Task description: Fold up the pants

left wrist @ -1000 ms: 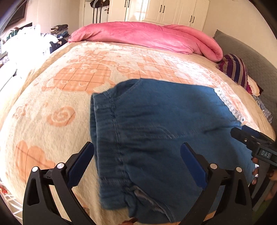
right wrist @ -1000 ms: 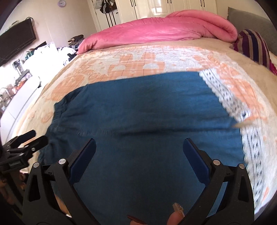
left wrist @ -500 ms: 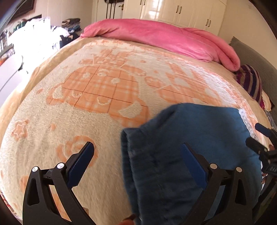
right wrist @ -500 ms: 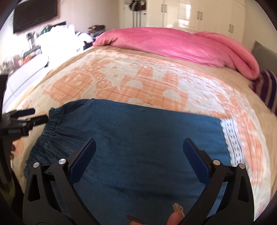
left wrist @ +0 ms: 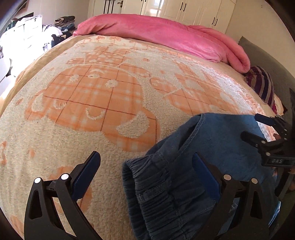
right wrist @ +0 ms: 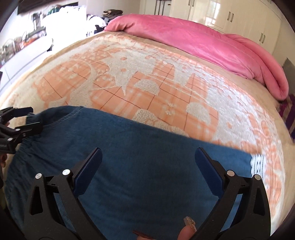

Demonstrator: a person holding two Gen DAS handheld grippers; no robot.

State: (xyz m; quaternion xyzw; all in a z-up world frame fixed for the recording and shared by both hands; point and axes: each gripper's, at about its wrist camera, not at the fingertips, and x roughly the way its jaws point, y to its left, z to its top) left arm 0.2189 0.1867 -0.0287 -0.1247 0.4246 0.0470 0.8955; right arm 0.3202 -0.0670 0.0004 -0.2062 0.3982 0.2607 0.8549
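Note:
Blue denim pants (left wrist: 212,147) lie folded on the bed near its front edge, elastic waistband (left wrist: 147,188) at the left end. My left gripper (left wrist: 146,171) hovers open over the waistband, its right finger above the denim and its left finger above the blanket. In the right wrist view the pants (right wrist: 147,157) spread across the lower frame, and my right gripper (right wrist: 147,164) stands open above their middle. Each gripper shows in the other's view: the right one (left wrist: 258,131) at the far right, the left one (right wrist: 27,118) at the far left by the waistband.
A cream and orange fleece blanket (left wrist: 92,103) covers the bed. A rolled pink duvet (left wrist: 166,35) lies along the far side, a striped pillow (left wrist: 261,85) at the right. White wardrobes (right wrist: 230,14) stand behind. Clutter and clothes (left wrist: 33,31) sit left of the bed.
Both grippers have pulled back and tilted up, so the pants sit lower in both views and more blanket shows. The left view now has the waistband between the fingers.

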